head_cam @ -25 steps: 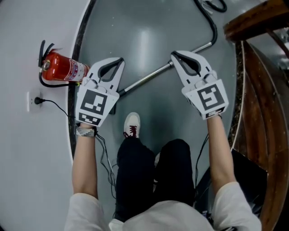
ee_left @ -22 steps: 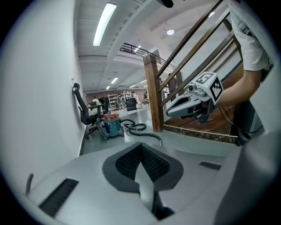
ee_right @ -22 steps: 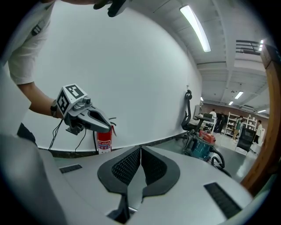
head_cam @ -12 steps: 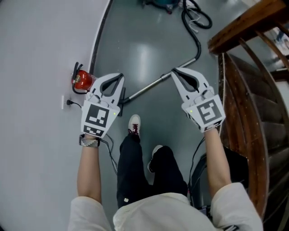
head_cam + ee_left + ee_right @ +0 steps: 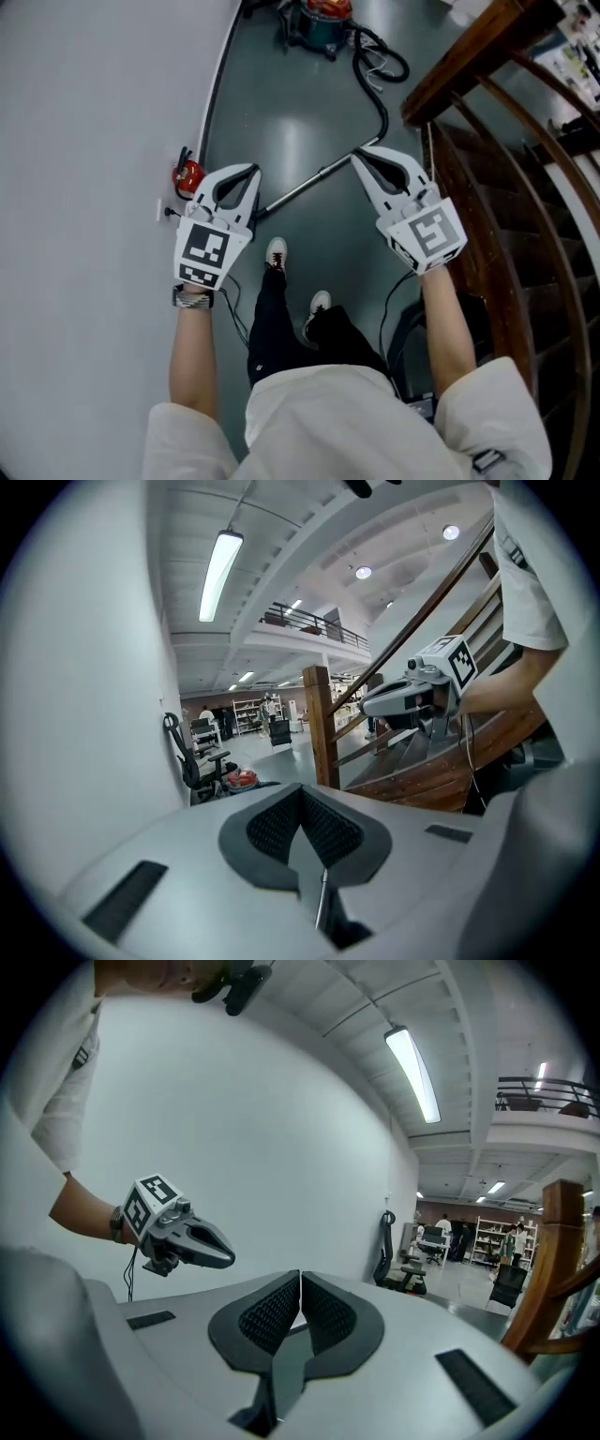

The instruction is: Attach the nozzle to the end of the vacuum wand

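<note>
The left gripper and right gripper hover with jaws together and empty, and the vacuum wand lies on the floor below, between them.

Silver vacuum wand, lying diagonally on grey floor, upper-right end joined to curving black hose, lower-left end hidden.
</note>
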`<state>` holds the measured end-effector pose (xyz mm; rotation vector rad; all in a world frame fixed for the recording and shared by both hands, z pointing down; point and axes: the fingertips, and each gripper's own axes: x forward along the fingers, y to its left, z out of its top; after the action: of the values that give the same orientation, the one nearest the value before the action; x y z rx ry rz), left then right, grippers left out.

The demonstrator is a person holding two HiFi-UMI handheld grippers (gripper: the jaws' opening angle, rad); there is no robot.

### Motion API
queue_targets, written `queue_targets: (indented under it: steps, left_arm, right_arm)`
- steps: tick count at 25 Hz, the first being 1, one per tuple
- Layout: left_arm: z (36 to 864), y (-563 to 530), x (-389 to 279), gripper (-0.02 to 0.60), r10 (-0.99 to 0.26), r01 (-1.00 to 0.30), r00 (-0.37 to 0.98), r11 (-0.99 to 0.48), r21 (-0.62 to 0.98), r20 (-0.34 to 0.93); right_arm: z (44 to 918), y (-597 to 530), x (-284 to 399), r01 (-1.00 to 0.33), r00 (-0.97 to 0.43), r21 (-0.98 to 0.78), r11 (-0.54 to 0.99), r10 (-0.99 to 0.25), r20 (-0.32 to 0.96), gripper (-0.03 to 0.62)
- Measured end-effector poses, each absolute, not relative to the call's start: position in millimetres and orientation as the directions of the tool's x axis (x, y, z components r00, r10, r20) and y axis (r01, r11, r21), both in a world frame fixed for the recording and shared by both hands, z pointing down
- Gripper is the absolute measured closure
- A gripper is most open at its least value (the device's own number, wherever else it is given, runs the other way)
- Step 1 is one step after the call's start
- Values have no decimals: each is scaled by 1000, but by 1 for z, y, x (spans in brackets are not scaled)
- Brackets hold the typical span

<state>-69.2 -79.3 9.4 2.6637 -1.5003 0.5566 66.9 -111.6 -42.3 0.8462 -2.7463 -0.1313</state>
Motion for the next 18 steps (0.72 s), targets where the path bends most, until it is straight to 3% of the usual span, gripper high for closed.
queue_targets:
  steps: [18]
  left_arm:
    - [-108, 34, -13, 580, -865, -854, 458, -492, -168, 205]
  right_arm:
    - [-176, 5, 124, -544, -803, 286, 789, -589, 97, 563]
